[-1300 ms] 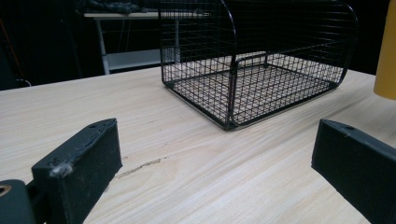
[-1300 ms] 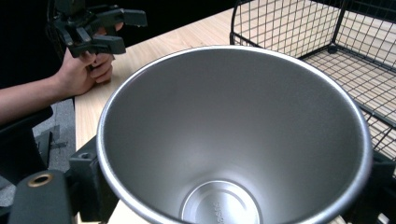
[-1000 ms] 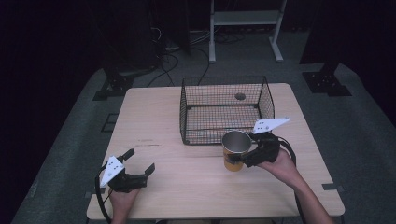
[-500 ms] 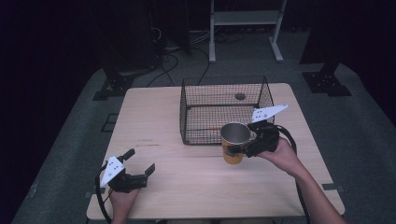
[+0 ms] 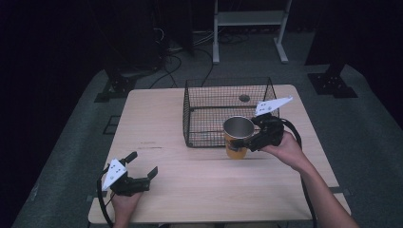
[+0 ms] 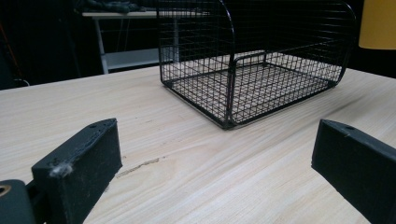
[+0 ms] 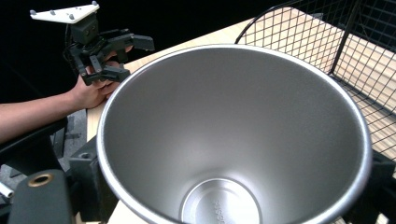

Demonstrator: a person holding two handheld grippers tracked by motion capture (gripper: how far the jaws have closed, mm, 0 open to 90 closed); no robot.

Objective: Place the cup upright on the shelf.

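A yellow cup (image 5: 236,137) with a steel inside hangs above the table, just in front of the black wire basket (image 5: 204,133). My right gripper (image 5: 242,141) is shut on it, jaws clamped on either side. In the right gripper view the cup's open mouth (image 7: 233,140) faces the camera, held by the right gripper (image 7: 233,191), with the basket (image 7: 359,51) to its right. My left gripper (image 5: 141,164) rests open near the table's front left corner. In its own view the left gripper (image 6: 217,179) is empty, with the basket (image 6: 252,70) ahead and the cup's bottom (image 6: 379,23) at the top right.
The wooden table (image 5: 152,114) has bare room to the left of the basket and along the front. Nothing lies in the basket. A white frame (image 5: 247,19) and cables (image 5: 166,42) stand on the dark floor behind the table.
My right gripper has carried the cup upward and away from the person, closer to the basket's front wall. The left gripper has stayed put.
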